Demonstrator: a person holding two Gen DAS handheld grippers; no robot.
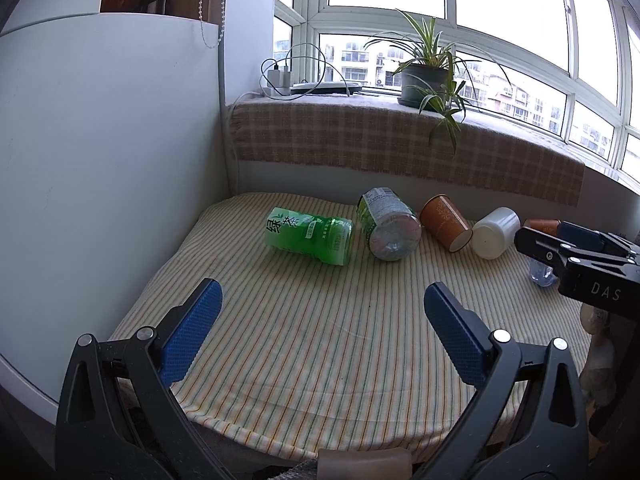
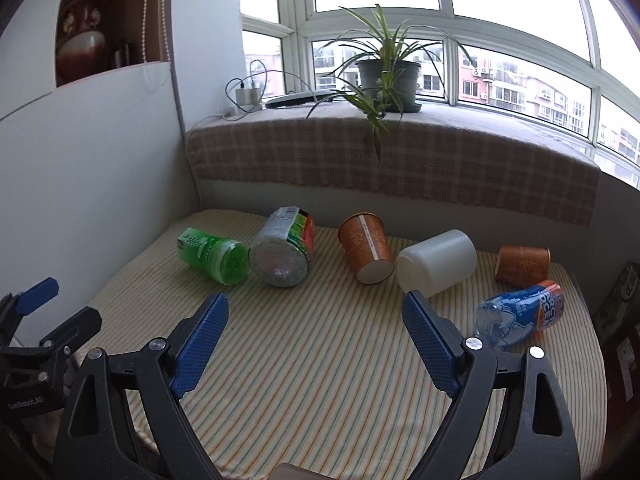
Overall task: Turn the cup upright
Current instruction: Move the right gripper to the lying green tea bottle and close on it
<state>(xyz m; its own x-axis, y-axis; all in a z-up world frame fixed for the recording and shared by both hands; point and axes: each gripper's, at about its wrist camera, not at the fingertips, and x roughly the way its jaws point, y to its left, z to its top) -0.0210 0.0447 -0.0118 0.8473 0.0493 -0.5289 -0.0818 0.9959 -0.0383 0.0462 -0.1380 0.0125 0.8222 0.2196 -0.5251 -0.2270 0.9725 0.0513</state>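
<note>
Both tools wide apart, empty; white cup [image 2: 436, 262] on side.

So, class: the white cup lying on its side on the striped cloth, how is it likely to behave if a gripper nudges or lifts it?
The white cup lies on its round side, so a nudge would probably roll it. It looks like plain smooth plastic, likely light and perhaps slippery between the pads.

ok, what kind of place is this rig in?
Likely a home, an apartment bay-window nook: potted spider plant on the cloth-covered sill, phone chargers plugged in, apartment blocks outside.
</note>
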